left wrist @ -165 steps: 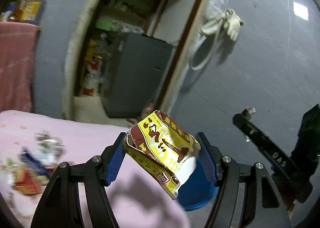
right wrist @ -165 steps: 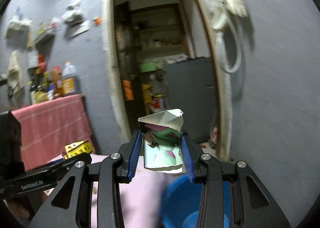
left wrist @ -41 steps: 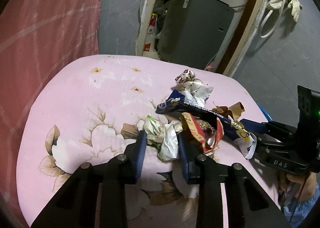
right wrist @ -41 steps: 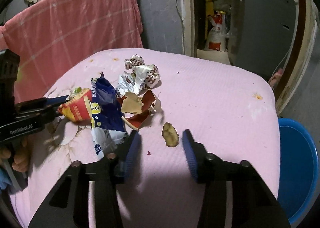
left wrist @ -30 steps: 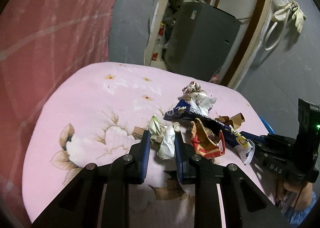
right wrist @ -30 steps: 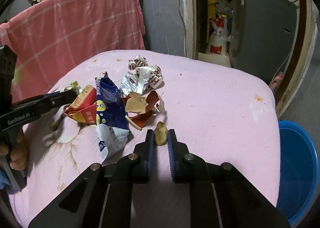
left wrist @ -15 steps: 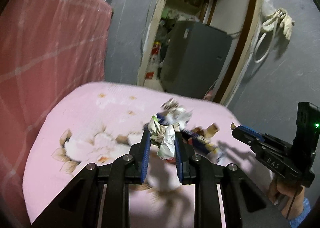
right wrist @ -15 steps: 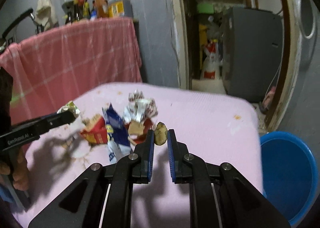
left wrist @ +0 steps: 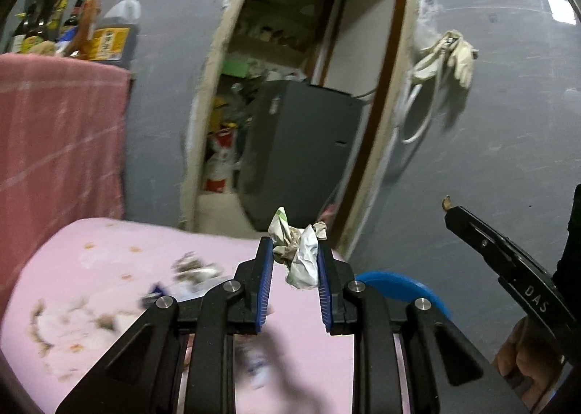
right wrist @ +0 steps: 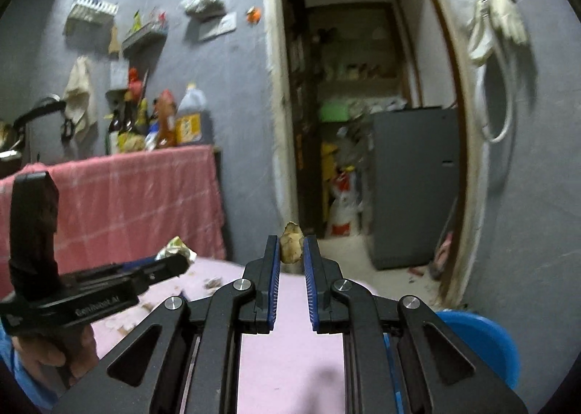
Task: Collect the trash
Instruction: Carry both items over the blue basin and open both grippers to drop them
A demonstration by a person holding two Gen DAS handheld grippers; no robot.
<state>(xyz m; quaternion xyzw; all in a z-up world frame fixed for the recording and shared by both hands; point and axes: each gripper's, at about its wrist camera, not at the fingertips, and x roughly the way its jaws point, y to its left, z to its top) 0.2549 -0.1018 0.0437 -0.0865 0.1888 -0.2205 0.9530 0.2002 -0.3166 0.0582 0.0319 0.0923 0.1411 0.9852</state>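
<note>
My left gripper [left wrist: 293,250] is shut on a crumpled white and green wrapper [left wrist: 297,252], held up above the pink table [left wrist: 109,250]. My right gripper [right wrist: 291,245] is shut on a small brownish scrap [right wrist: 291,243], also raised off the table [right wrist: 290,359]. The blue bin [left wrist: 403,287] sits low beyond the table's right edge; it also shows in the right wrist view [right wrist: 479,345]. The remaining trash pile [left wrist: 189,276] lies blurred on the cloth. The right gripper shows in the left wrist view [left wrist: 448,205], the left gripper in the right wrist view [right wrist: 181,261].
A red-clothed counter [right wrist: 127,196] with bottles [right wrist: 189,120] stands at left. An open doorway with a grey cabinet [right wrist: 410,181] is straight ahead. Gloves and a hose [right wrist: 497,32] hang on the grey wall at right.
Both grippers have lifted from the table with their trash and tilted upward. The trash pile has dropped low in view and the blue bin has come into view.
</note>
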